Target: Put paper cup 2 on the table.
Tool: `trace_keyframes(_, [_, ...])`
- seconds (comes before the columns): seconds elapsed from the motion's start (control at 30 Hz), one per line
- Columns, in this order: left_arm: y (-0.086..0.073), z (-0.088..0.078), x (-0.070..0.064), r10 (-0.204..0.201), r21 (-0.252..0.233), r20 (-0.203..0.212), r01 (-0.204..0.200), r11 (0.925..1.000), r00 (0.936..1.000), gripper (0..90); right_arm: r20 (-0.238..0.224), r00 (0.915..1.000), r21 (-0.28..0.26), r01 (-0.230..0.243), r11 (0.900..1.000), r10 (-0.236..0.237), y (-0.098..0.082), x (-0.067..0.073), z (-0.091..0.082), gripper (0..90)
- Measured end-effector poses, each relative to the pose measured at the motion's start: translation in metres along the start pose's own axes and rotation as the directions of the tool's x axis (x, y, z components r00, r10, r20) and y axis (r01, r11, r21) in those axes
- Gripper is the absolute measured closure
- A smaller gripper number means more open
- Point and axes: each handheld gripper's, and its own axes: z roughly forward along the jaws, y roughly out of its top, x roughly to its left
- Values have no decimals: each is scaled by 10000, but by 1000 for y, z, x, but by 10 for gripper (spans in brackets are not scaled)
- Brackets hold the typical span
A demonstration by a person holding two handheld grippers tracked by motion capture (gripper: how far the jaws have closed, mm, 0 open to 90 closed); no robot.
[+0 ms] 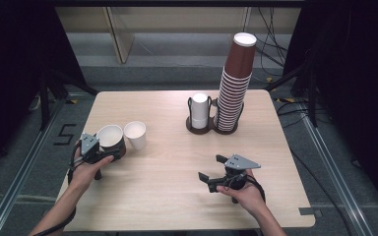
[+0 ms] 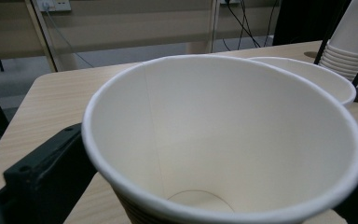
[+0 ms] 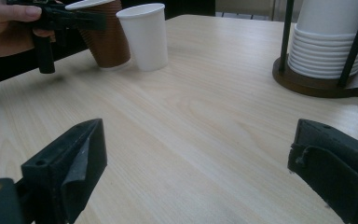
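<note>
Presently, the brown paper cup (image 1: 111,138) sits at the left side of the wooden table (image 1: 177,196), tilted rather than square on its base, with its white inside facing up and toward the person. The left gripper (image 1: 98,147) has a black jaw on each side of the cup and is closed against its wall; in the left gripper view the cup's rim (image 2: 223,140) spans the space between the two jaws, and its round bottom is visible low inside. The left hand (image 1: 86,169) grasps the gripper's handle from below.

Just beside the brown cup, to its right, stands a white paper cup (image 1: 135,134), upright and open at the top. In the right gripper view the two cups (image 3: 107,42) (image 3: 144,35) stand close together; whether they touch cannot be told.

The right gripper (image 1: 211,172) is over the table's front right area, held by the right hand (image 1: 241,189), well apart from both cups. Its jaws are spread wide with nothing between them but bare tabletop.

Toward the far edge of the table a dark wooden holder (image 1: 199,129) carries a short stack of white cups (image 1: 200,110) and, beside it, a tall leaning stack of brown cups (image 1: 234,88). Cables (image 1: 270,44) lie on the floor beyond the table.
</note>
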Motion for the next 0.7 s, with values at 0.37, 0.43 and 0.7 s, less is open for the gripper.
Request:
trace_keyframes(0.37, [3, -9, -4, 162, 136, 32, -162, 9998, 9999, 0, 50, 9998, 147, -181, 9997, 180, 1, 1, -2, 45])
trace_keyframes(0.43, [3, -10, -5, 239, 121, 77, -240, 9996, 9997, 0, -91, 9996, 113, -271, 9996, 272, 1, 1, -3, 45])
trace_keyframes(0.7, [0, -22, -2, 367, 284, 2, -367, 9989, 9993, 0, 11, 9991, 123, -428, 9990, 428, 1, 1, -4, 43])
